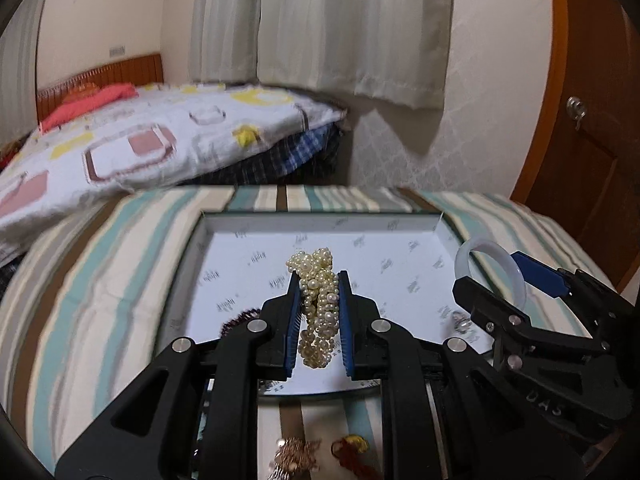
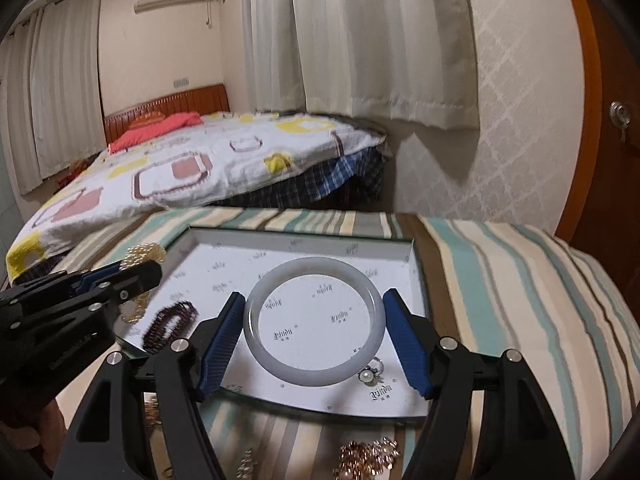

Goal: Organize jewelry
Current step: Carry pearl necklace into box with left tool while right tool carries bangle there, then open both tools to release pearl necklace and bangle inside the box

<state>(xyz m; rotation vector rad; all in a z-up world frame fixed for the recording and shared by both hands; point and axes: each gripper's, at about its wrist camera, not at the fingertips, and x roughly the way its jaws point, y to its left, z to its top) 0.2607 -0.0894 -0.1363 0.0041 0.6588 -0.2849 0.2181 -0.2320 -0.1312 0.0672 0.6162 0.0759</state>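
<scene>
Left gripper: jaws clamped on one pearl bundle above the white tray. Right gripper: jaws wide, gripping one pale bangle over that tray. Only the right view shows one dark beaded bracelet whole and one pearl ring in the tray.

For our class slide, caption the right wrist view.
Right hand-held gripper holds a pale bangle over the white tray; left hand-held gripper carries pearls.
</scene>
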